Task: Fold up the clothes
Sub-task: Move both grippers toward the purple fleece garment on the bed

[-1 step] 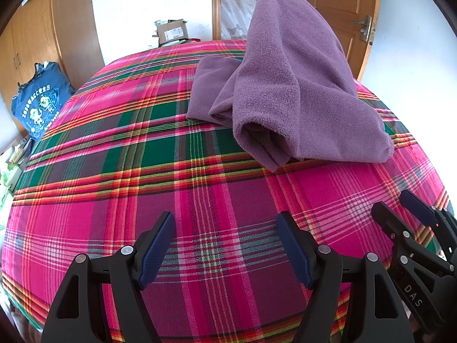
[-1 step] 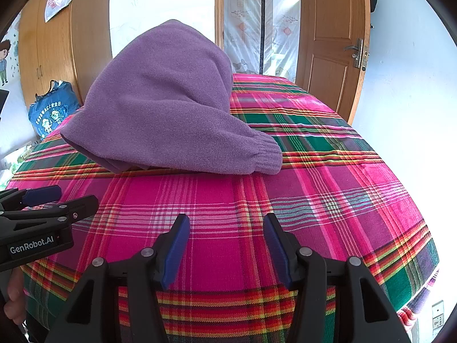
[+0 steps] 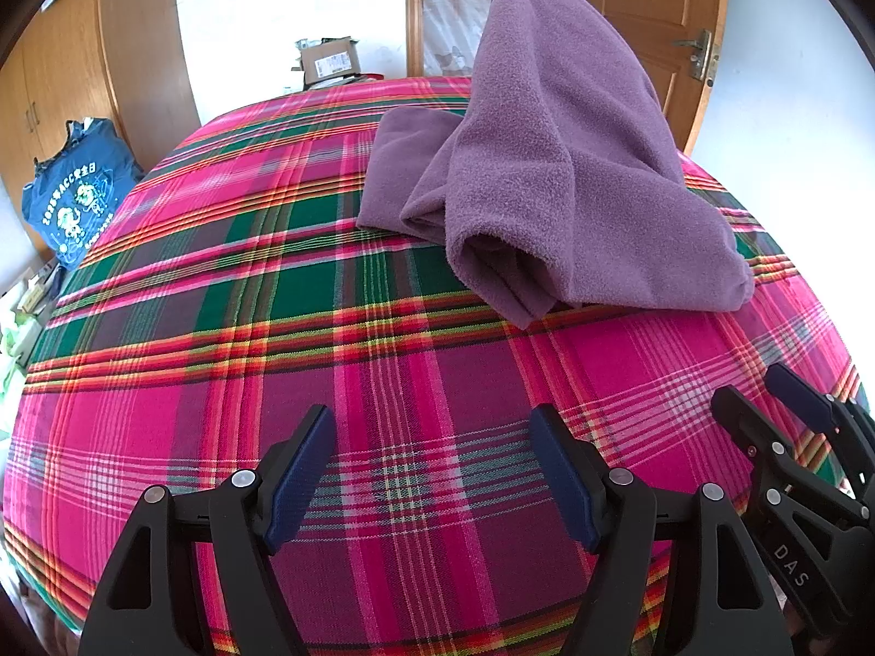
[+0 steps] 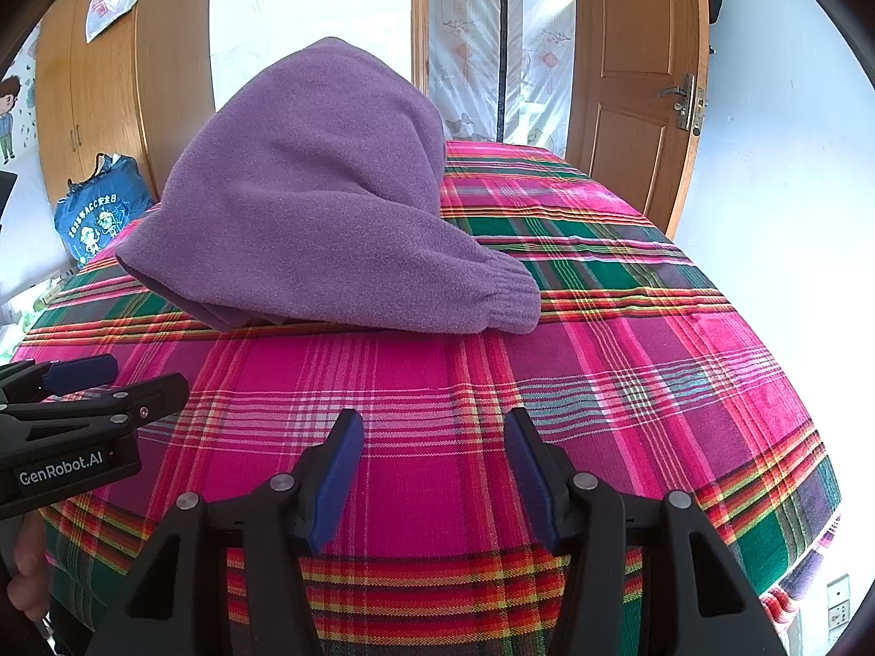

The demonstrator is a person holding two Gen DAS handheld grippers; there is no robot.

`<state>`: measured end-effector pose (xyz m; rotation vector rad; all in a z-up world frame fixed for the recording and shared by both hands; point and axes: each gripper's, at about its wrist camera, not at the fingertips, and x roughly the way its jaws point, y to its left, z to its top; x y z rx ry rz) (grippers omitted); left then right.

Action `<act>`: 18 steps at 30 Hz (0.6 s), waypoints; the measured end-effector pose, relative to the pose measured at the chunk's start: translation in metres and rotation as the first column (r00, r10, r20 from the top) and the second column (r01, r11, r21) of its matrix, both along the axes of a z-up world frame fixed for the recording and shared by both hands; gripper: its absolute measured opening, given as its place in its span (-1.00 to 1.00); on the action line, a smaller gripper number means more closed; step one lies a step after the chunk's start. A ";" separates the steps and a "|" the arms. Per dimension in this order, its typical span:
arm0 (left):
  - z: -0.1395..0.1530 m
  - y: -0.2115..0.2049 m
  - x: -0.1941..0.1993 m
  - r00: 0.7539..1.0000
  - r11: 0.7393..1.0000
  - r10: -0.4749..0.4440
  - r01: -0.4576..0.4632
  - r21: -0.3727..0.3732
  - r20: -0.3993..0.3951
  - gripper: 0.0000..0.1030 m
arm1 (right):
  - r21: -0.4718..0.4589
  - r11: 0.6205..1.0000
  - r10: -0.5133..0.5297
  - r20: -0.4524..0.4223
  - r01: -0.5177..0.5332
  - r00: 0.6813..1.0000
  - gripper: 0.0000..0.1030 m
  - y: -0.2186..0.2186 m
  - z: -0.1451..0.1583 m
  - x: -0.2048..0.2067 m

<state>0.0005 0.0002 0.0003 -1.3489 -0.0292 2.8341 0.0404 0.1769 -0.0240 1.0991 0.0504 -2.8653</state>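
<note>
A purple fleece garment (image 3: 547,191) lies heaped and partly rolled on the plaid bed cover (image 3: 219,300), towards the far right in the left wrist view. In the right wrist view the garment (image 4: 317,218) rises in a mound ahead, and an elastic cuff (image 4: 508,300) points right. My left gripper (image 3: 431,418) hovers open over bare cover, well short of the garment, with nothing between its fingers. My right gripper (image 4: 433,418) is also open and empty, just in front of the garment's near edge. Each gripper shows at the edge of the other's view.
A blue printed bag (image 3: 76,191) hangs by the wooden wardrobe on the left. A cardboard box (image 3: 328,60) sits beyond the bed's far end. A wooden door (image 4: 634,109) stands at the right. A hand (image 4: 22,574) grips the left tool.
</note>
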 end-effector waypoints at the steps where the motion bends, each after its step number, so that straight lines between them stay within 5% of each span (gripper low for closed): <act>1: 0.000 0.000 0.000 1.000 1.000 0.000 0.000 0.001 0.000 0.45 | 0.002 1.000 0.000 0.000 0.000 1.000 0.05 0.000 0.000 0.001; 18: 0.002 0.001 0.002 1.000 1.000 0.010 -0.010 0.019 -0.010 0.46 | -0.015 1.000 0.023 -0.006 -0.023 1.000 0.06 -0.001 0.004 0.006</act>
